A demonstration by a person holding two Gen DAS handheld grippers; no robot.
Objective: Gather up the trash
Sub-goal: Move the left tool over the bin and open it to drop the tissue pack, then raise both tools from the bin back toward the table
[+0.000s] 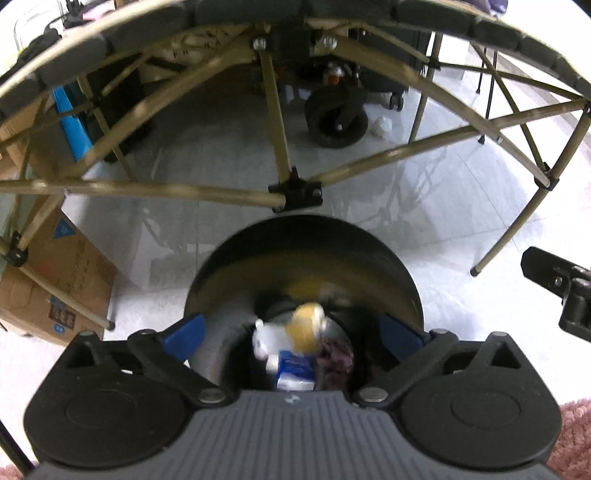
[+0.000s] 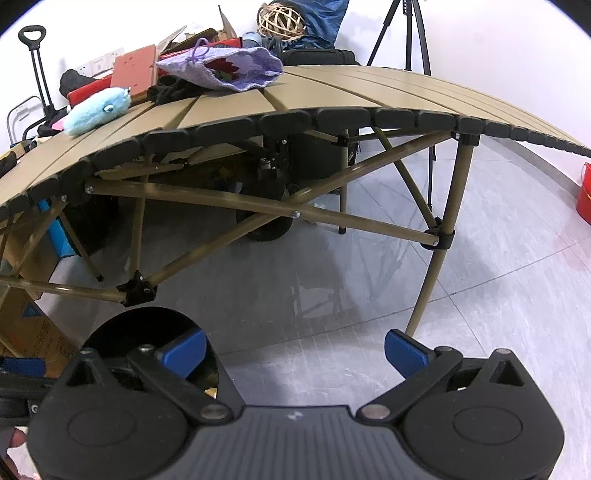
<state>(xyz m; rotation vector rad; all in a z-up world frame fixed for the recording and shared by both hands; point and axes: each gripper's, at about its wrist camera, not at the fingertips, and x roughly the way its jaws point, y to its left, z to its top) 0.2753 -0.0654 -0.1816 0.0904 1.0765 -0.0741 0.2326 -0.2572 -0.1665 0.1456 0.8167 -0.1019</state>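
In the left wrist view the left gripper (image 1: 293, 332) hangs over the mouth of a black trash bin (image 1: 236, 266), its blue-padded jaws spread wide and pressing on nothing; between them, down inside the bin, lies the collected trash: a blurred white-and-yellow piece (image 1: 295, 332), a small blue-and-white carton (image 1: 293, 373) and a crumpled purple scrap (image 1: 336, 360), none of them touching the pads; at the right edge of that view part of the right gripper shows as a black bracket. In the right wrist view the right gripper (image 2: 293, 349) points down at bare grey floor tiles (image 2: 332, 295), its jaws likewise spread and empty; the bin sits at its lower left, partly behind the left finger. Beyond both stands a tan folding table (image 2: 332, 92) on crossed struts; on its slatted top lie a light blue plush toy (image 2: 98, 110), a lilac knitted pouch (image 2: 229, 70) and a red flat board (image 2: 135, 68), with a woven rattan ball (image 2: 279, 18) behind. Under the table a crumpled white wad (image 1: 382, 125) rests on the floor beside a black wheel (image 1: 338, 120); cardboard boxes (image 1: 55, 280) stand to the left; a red bucket (image 2: 583, 195) sits at the far right.
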